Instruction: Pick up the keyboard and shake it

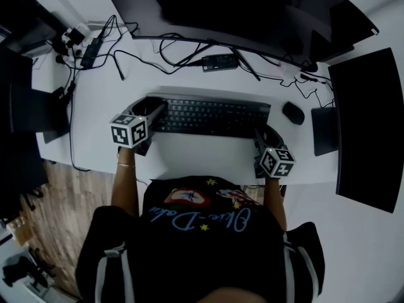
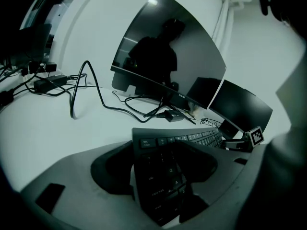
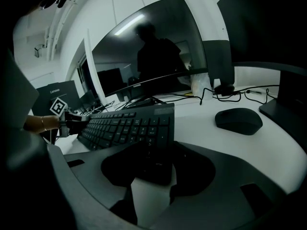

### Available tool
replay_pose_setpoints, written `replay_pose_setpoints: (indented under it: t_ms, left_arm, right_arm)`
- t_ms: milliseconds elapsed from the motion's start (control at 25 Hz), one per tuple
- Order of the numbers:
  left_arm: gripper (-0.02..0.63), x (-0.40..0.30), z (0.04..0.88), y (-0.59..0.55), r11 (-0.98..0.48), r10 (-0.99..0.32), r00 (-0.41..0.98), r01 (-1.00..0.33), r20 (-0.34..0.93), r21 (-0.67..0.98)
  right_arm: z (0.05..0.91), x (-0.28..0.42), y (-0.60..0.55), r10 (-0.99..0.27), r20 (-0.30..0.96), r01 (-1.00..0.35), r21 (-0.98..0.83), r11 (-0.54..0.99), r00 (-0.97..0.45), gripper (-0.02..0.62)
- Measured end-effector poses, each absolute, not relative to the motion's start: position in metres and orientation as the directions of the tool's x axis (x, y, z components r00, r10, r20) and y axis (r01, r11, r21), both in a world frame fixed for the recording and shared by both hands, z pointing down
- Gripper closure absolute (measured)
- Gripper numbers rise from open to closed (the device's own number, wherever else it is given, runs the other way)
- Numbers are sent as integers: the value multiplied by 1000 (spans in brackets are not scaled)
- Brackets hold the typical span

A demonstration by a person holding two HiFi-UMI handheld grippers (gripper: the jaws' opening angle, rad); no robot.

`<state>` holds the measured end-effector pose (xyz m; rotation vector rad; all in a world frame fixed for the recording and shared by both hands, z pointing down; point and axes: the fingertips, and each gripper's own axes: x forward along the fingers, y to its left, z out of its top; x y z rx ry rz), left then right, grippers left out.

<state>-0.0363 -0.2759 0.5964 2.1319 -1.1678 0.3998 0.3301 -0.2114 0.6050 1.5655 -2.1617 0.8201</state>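
A black keyboard [image 1: 211, 117] lies along the white desk [image 1: 189, 153] in front of me. My left gripper [image 1: 158, 115] is at its left end. In the left gripper view the jaws [image 2: 165, 169] straddle that end of the keyboard [image 2: 192, 139], one pad over the keys and one against the outer edge, with no gap showing. My right gripper [image 1: 260, 137] is at the right front corner. There the jaws [image 3: 158, 164] close round the corner of the keyboard [image 3: 124, 123], the pads against it.
A black mouse [image 1: 293, 112] sits just right of the keyboard, next to a dark flat pad [image 1: 324, 131]. A curved monitor [image 1: 252, 11] stands behind, a second screen [image 1: 369, 125] at the right. Loose cables [image 1: 170, 55] and a power strip [image 1: 89, 52] lie at the back left.
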Motion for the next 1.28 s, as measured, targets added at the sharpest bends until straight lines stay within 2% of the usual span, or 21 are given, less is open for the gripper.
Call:
replay_pose_setpoints:
  t_ms: [840,1280]
  left_arm:
    - [327,-31,621,-285,-298,-557,503,-864,661,406]
    - [324,-34,621,-286,-318,-611,442,-897,657,307]
  right_arm:
    - [615,333,-215,-725,634,-963,-201,180,-268,428]
    - [611,331,-215,-773,604,-981,-104,164,-193,428]
